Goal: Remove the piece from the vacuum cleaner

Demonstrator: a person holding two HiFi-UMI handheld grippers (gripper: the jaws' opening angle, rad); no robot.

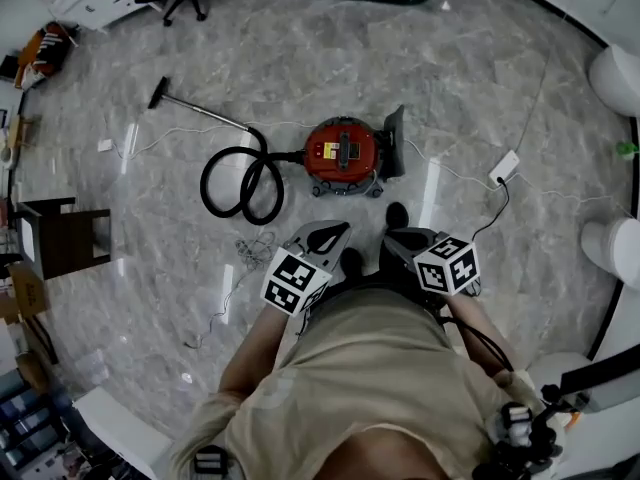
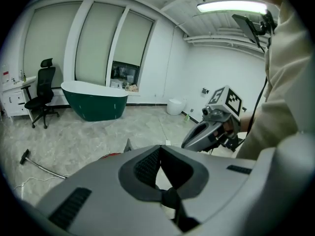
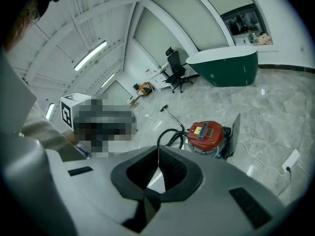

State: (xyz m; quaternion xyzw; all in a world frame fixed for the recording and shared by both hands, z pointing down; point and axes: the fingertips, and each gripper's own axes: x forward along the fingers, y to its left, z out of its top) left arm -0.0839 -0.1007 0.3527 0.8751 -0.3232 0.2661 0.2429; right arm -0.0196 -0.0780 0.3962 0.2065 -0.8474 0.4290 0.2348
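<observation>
The red vacuum cleaner (image 1: 340,155) stands on the marble floor ahead of me, and it also shows in the right gripper view (image 3: 206,134). Its black hose (image 1: 243,183) coils to the left and runs on to a wand with a floor nozzle (image 1: 160,93). A dark flat piece (image 1: 394,140) stands upright against the vacuum's right side. Both grippers hang short of the vacuum, apart from it. My left gripper (image 1: 338,230) has its tips together (image 2: 160,146) with nothing held. My right gripper (image 1: 392,238) is likewise shut and empty (image 3: 158,150).
A white power strip (image 1: 503,166) and its cable lie right of the vacuum. A dark wooden stool (image 1: 55,236) stands at the left, a green bathtub (image 3: 226,68) and an office chair (image 3: 174,68) at the far side. White fixtures (image 1: 615,78) line the right wall.
</observation>
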